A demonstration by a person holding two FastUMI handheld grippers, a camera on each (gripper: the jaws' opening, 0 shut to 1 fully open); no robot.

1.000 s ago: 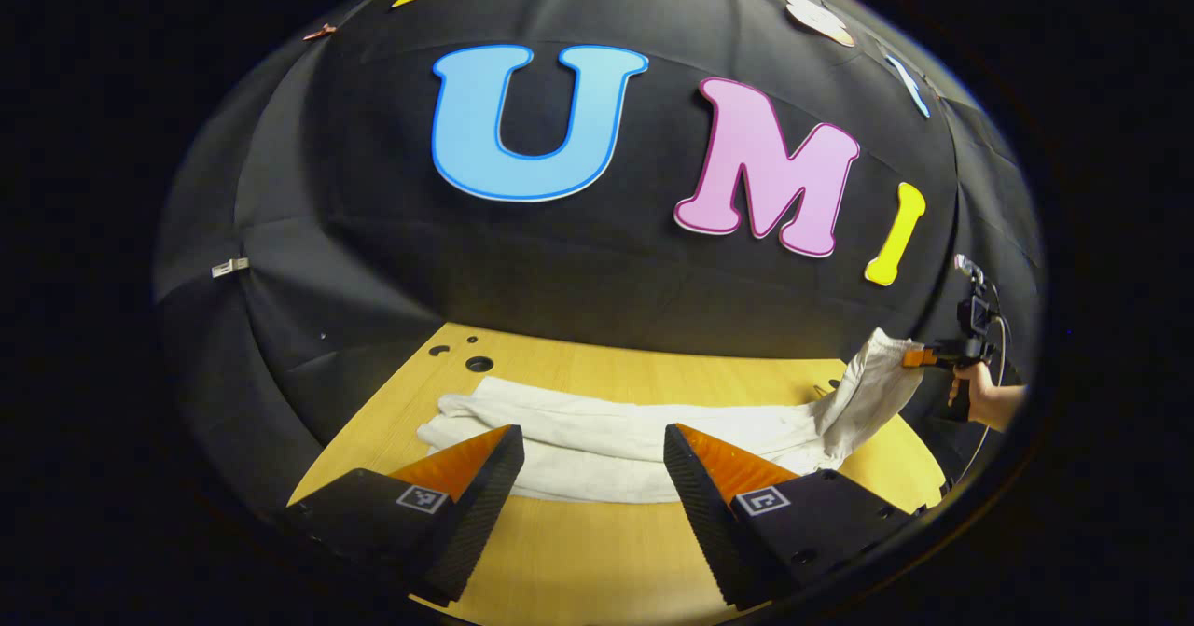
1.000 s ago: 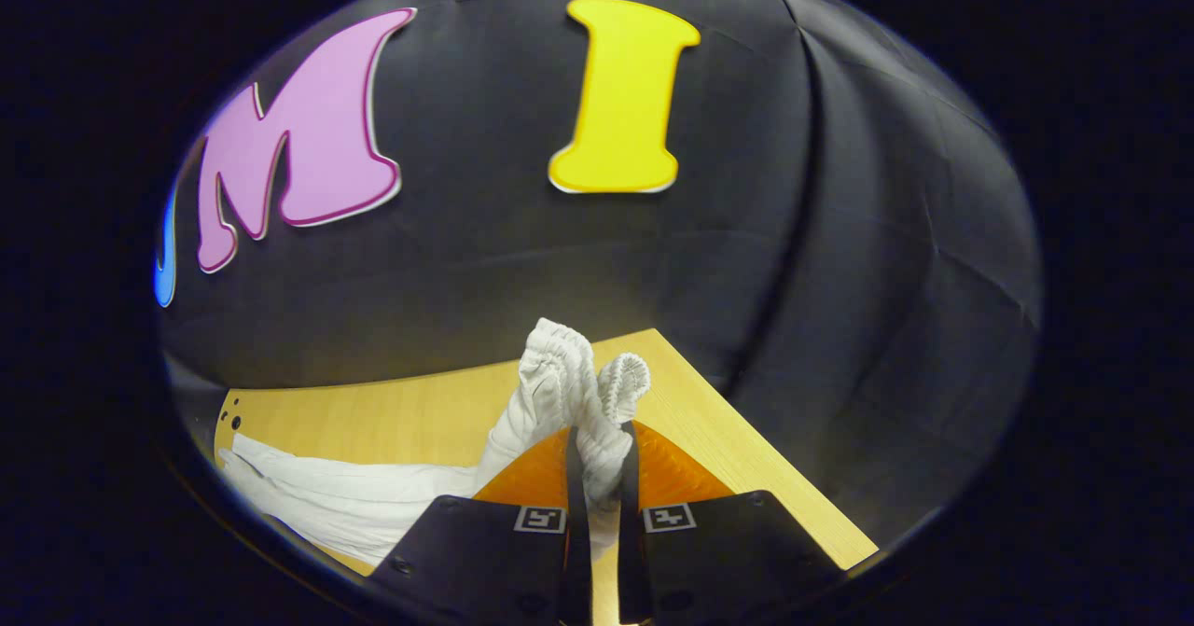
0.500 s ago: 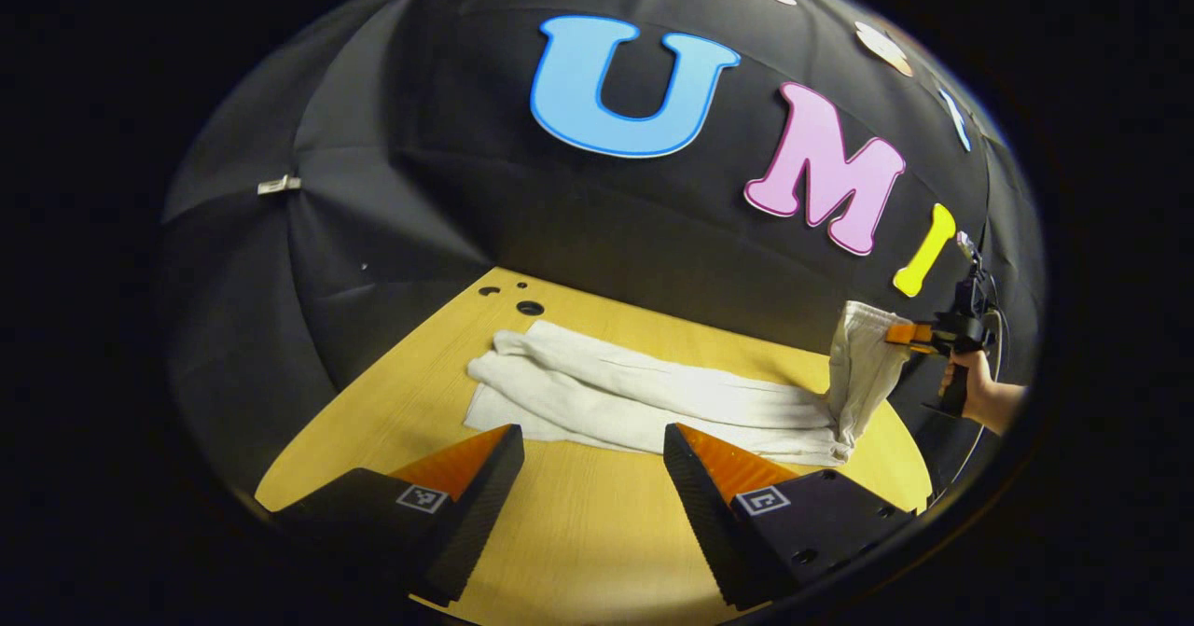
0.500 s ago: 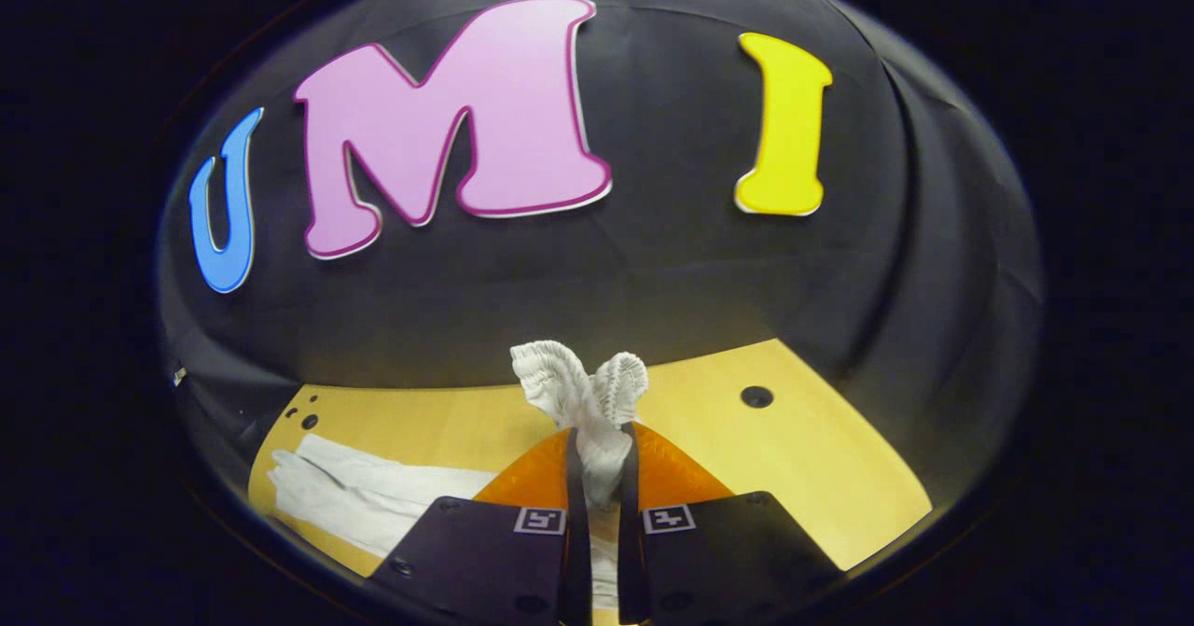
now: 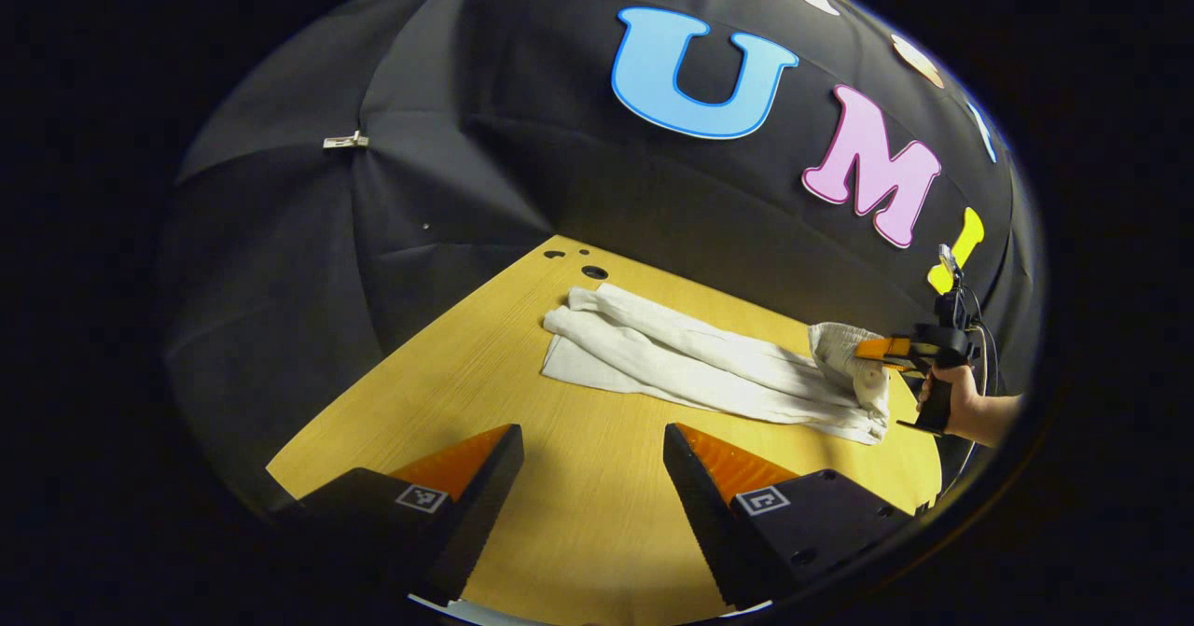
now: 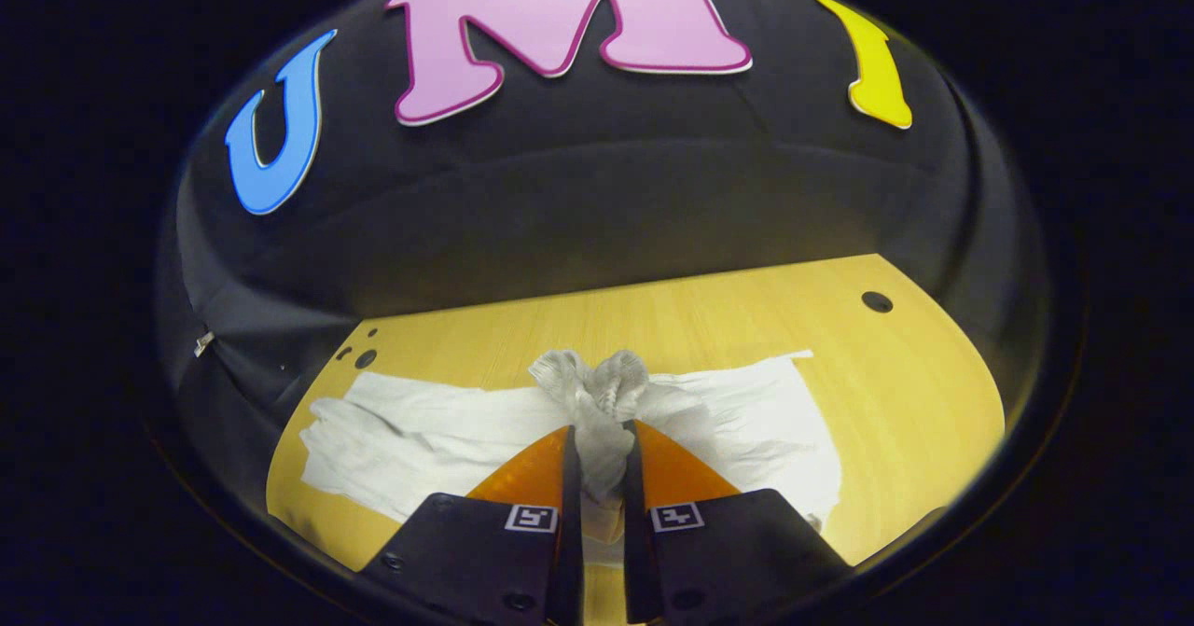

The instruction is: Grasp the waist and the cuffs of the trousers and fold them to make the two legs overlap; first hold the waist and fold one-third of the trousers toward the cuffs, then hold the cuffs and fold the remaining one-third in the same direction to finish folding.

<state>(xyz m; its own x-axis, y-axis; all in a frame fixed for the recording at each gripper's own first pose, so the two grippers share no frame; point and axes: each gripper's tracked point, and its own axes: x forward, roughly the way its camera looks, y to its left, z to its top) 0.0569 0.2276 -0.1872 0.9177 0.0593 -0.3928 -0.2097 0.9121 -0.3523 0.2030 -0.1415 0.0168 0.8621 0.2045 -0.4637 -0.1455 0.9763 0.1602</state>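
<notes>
White trousers [image 5: 690, 360] lie stretched across the far part of the wooden table [image 5: 522, 402], the two legs overlapping. My right gripper [image 6: 602, 439] is shut on the bunched elastic waist [image 6: 597, 388], held low over the trousers [image 6: 420, 430]. In the left gripper view that gripper [image 5: 872, 351] and the hand [image 5: 961, 407] holding it are at the right end, with the waist [image 5: 844, 351] folded back over the cloth. My left gripper [image 5: 592, 453] hangs open over bare table, well short of the trousers, with nothing between its fingers.
Small round holes [image 5: 592, 272] mark the table's far left corner, and another hole [image 6: 877, 302] lies at the far right. The black booth wall [image 5: 420, 187] stands close behind the table. A metal clip [image 5: 345, 141] hangs on the wall.
The right gripper has carried the waist down and over toward the cuffs, from raised to low above the cloth. The left gripper has pulled back and swung left, away from the trousers.
</notes>
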